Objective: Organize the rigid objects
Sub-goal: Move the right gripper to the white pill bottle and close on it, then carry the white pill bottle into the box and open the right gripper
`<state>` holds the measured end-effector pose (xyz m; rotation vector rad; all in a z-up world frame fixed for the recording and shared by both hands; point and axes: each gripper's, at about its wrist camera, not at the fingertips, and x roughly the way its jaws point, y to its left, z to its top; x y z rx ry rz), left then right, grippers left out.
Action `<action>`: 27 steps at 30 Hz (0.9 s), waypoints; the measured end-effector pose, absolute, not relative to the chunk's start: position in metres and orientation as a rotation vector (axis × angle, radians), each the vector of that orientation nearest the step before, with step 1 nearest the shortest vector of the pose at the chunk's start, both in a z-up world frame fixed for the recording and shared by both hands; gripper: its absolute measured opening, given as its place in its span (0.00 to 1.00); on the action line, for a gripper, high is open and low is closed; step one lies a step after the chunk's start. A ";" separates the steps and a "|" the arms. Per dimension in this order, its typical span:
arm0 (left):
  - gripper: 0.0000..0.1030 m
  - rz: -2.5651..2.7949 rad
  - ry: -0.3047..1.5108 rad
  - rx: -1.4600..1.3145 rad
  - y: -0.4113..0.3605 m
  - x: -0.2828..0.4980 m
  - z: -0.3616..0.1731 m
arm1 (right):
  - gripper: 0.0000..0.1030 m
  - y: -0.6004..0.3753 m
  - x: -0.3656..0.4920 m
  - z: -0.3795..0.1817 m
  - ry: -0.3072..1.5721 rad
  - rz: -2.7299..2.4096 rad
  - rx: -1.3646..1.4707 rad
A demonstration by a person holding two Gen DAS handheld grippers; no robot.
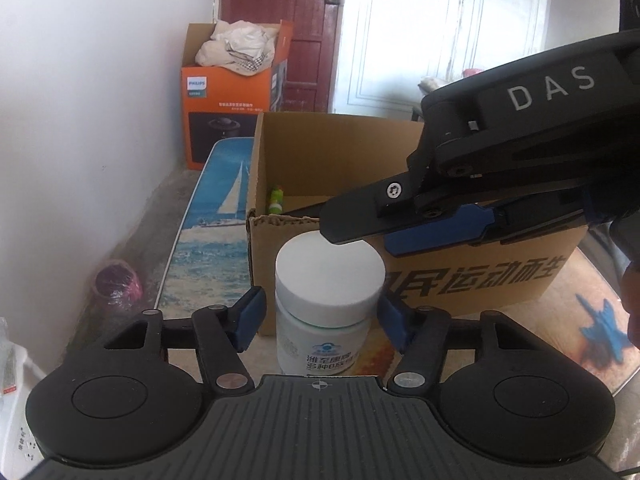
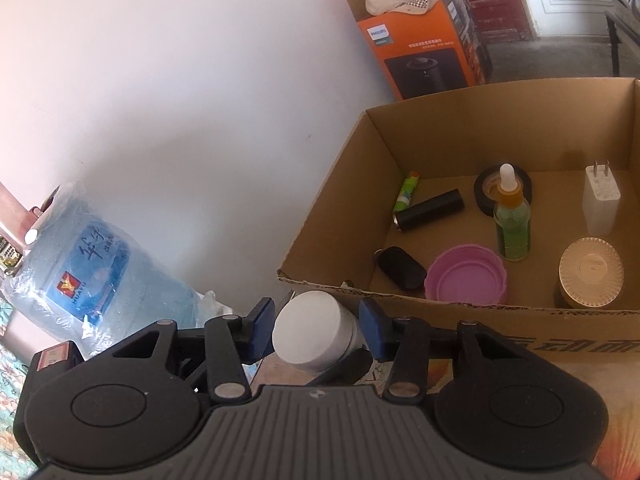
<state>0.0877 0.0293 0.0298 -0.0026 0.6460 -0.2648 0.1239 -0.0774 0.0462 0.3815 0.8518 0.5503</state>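
A white bottle [image 1: 320, 312] with a wide white cap [image 2: 312, 330] stands upright against the front wall of an open cardboard box [image 1: 480, 280]. My left gripper [image 1: 322, 320] is open; its blue pads flank the bottle just under the cap, with a slim gap on the left side. My right gripper [image 1: 360, 238] comes in from the right, its tips at the cap's far rim. In the right wrist view the cap sits between the right gripper's [image 2: 316, 330] pads, very close to both; I see no firm press.
The box [image 2: 340, 208] holds a dropper bottle [image 2: 512, 220], purple lid [image 2: 466, 274], black cylinder [image 2: 430, 210], white charger [image 2: 600, 200], gold-lidded jar [image 2: 590, 270] and tape roll [image 2: 486, 188]. An orange carton [image 1: 228, 100] stands behind, a water jug [image 2: 92, 264] at the left.
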 end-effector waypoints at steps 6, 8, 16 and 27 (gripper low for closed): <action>0.53 -0.273 0.631 -0.006 0.030 0.086 0.027 | 0.36 -0.073 0.128 0.038 0.874 0.557 0.383; 0.53 -0.270 0.629 -0.003 0.028 0.084 0.027 | 0.34 -0.072 0.129 0.037 0.873 0.557 0.380; 0.52 -0.263 0.626 -0.021 0.030 0.074 0.037 | 0.32 -0.071 0.116 0.045 0.864 0.594 0.384; 0.52 -0.236 0.531 0.016 0.026 0.042 0.082 | 0.32 -0.079 0.081 0.092 0.748 0.677 0.367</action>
